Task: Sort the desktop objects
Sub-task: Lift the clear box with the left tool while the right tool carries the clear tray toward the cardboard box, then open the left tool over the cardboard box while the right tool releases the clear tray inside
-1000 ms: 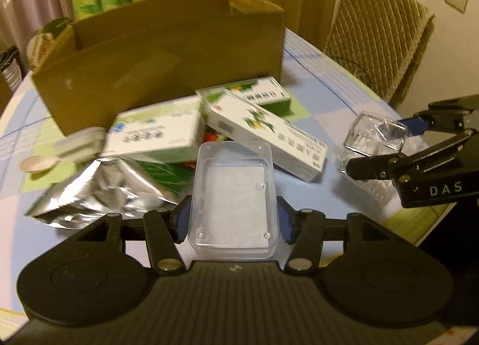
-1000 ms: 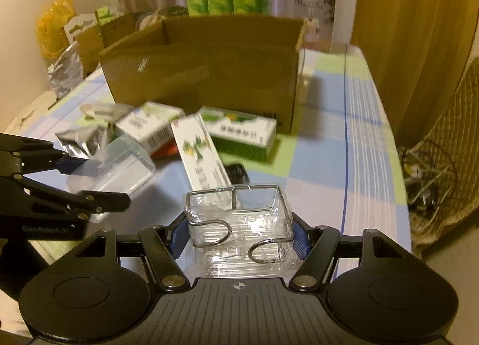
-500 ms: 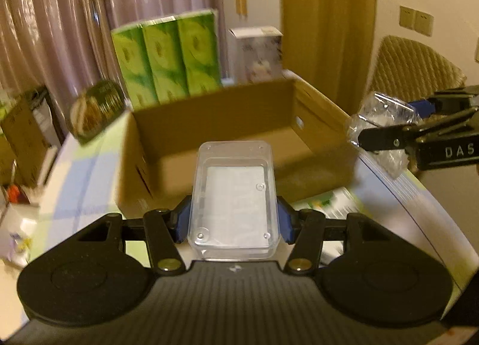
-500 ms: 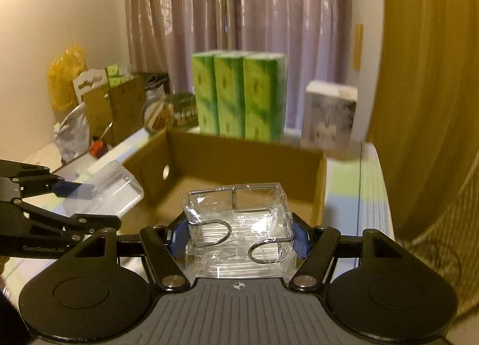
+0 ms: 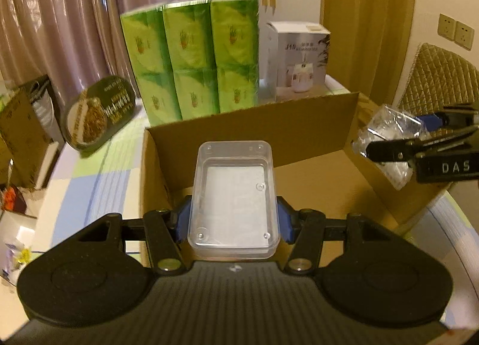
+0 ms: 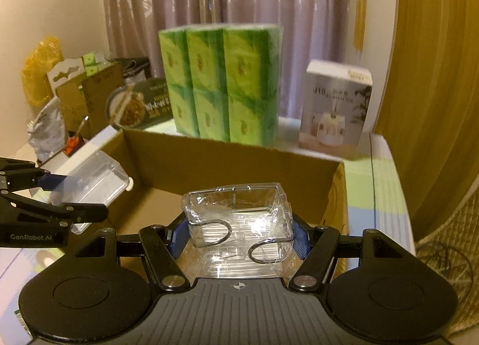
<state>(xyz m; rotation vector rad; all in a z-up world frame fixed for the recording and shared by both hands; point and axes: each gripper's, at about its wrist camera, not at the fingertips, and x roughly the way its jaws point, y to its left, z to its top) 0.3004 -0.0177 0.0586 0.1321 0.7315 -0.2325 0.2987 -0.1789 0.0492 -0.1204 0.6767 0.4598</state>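
Note:
My left gripper (image 5: 233,219) is shut on a clear lidded plastic box (image 5: 235,195) and holds it over the open cardboard box (image 5: 314,135). My right gripper (image 6: 239,231) is shut on a clear plastic-wrapped holder with metal rings (image 6: 239,219), also held over the cardboard box (image 6: 209,159). The right gripper and its holder show at the right of the left wrist view (image 5: 389,138). The left gripper and its box show at the left of the right wrist view (image 6: 92,183). What shows of the cardboard box's inside is bare.
Behind the cardboard box stand green tissue packs (image 5: 191,57), a white product carton (image 5: 299,57) and a round dark food package (image 5: 98,111). A padded chair (image 5: 437,81) is at the right. Brown boxes and bags (image 6: 74,96) crowd the left.
Both grippers have risen from the cluttered tabletop and moved forward over the cardboard box, each still holding its item. The medicine boxes and foil bag have dropped out of view.

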